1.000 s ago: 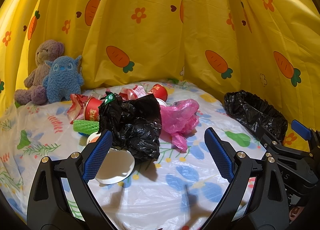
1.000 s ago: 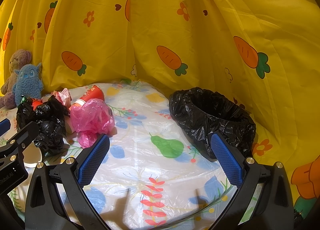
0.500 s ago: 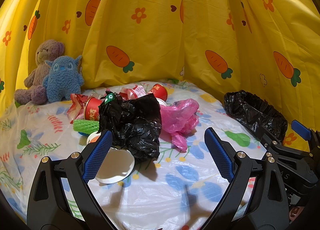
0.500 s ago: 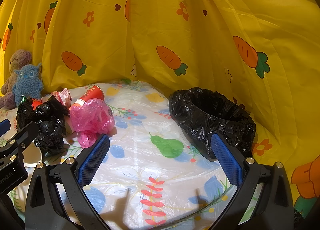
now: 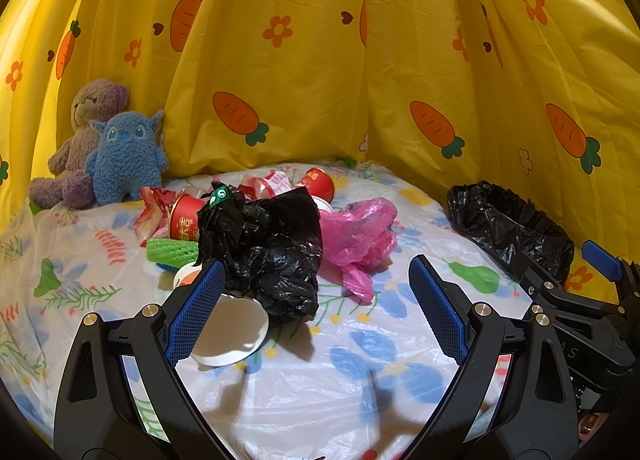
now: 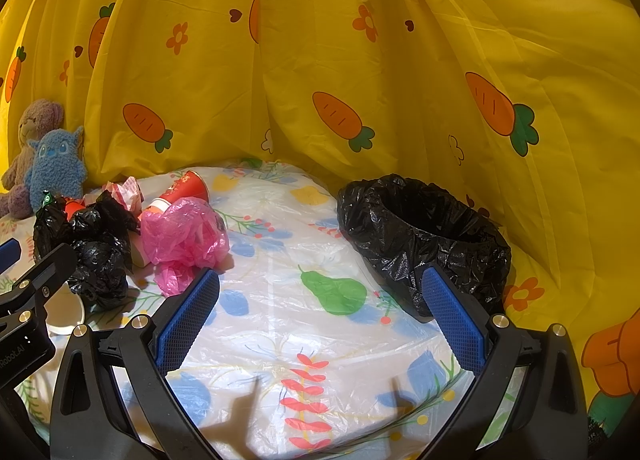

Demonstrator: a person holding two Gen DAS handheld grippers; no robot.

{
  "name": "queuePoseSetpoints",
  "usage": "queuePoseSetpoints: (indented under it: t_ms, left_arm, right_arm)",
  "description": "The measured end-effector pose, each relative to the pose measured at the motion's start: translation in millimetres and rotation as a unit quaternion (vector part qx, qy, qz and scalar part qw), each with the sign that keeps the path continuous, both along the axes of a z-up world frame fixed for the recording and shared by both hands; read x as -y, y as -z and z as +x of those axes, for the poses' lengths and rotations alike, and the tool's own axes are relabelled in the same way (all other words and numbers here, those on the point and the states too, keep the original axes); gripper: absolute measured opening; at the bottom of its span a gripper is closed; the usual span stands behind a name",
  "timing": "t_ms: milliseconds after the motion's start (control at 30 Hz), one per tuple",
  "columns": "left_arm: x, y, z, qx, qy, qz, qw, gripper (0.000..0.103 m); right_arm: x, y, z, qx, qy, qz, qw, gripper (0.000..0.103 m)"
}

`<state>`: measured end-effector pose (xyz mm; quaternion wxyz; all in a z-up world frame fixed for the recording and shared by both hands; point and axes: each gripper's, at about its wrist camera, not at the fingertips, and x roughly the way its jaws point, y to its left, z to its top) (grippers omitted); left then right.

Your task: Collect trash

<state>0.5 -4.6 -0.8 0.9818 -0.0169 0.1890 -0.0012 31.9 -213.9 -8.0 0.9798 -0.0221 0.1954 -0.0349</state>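
Left of the bin (image 6: 424, 244), nothing has moved: both the left hand-held gripper (image 5: 316, 312) and the right hand-held gripper (image 6: 320, 316) still hover agape, trash pile (image 5: 264, 244) untouched, collecting unstarted.

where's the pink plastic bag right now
The pink plastic bag lies crumpled on the floral table cover, touching the right side of the crumpled black bag in the left wrist view, well left of the black-lined bin.
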Motion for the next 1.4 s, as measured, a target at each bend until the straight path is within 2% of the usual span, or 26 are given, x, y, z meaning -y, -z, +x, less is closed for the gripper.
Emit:
queuePoseSetpoints:
  t_ms: [1400]
  left_arm:
    - [8.6,3.8,1.3,0.0,0.002,-0.002,1.0,0.092]
  right_arm:
    - [1.2,0.8,0.0,0.0,0.0,0.0,1.0,0.098]
